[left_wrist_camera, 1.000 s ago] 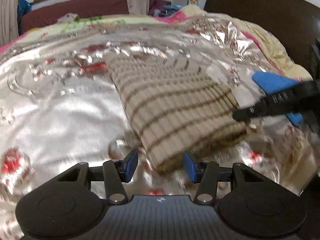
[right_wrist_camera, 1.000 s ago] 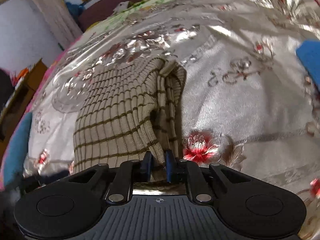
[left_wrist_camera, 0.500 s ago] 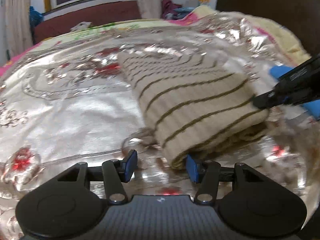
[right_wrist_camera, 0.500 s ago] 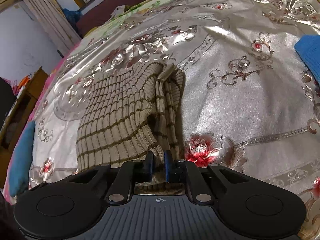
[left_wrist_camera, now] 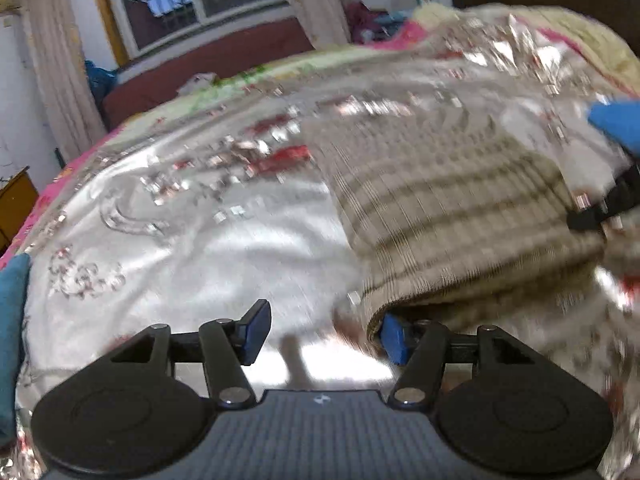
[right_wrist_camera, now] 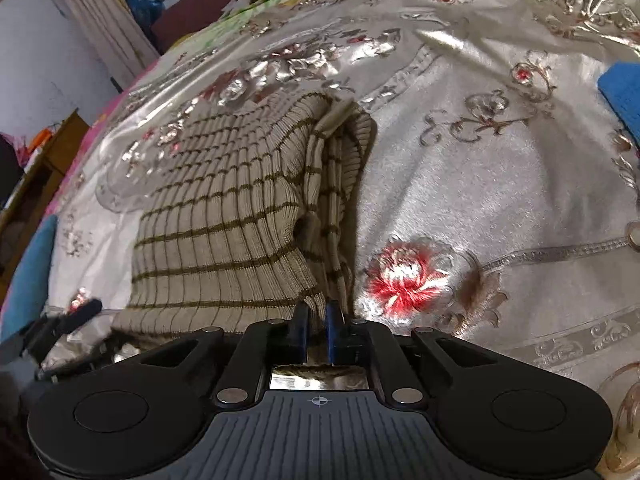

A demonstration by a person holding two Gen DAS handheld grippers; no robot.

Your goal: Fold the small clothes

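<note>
A beige knit sweater with thin dark stripes (left_wrist_camera: pixel 452 216) lies folded on the shiny silver bedspread (left_wrist_camera: pixel 224 248). My left gripper (left_wrist_camera: pixel 324 332) is open, with the sweater's near-left corner resting over its right pad; nothing sits between the pads. In the right wrist view the sweater (right_wrist_camera: pixel 224 216) spreads ahead and left. My right gripper (right_wrist_camera: pixel 316 326) is shut on the sweater's near edge. The right gripper also shows in the left wrist view (left_wrist_camera: pixel 600 208) at the sweater's right side. The left gripper shows in the right wrist view (right_wrist_camera: pixel 76 312).
A blue folded cloth (right_wrist_camera: pixel 624 96) lies to the right on the bedspread; it also shows in the left wrist view (left_wrist_camera: pixel 616 124). A teal cushion (right_wrist_camera: pixel 28 276) lies at the bed's left edge. A dark headboard, window and curtains stand behind.
The left wrist view has swung left and up, and the sweater's corner now sits over the right pad. My right gripper stays shut on the sweater's edge and has barely moved.
</note>
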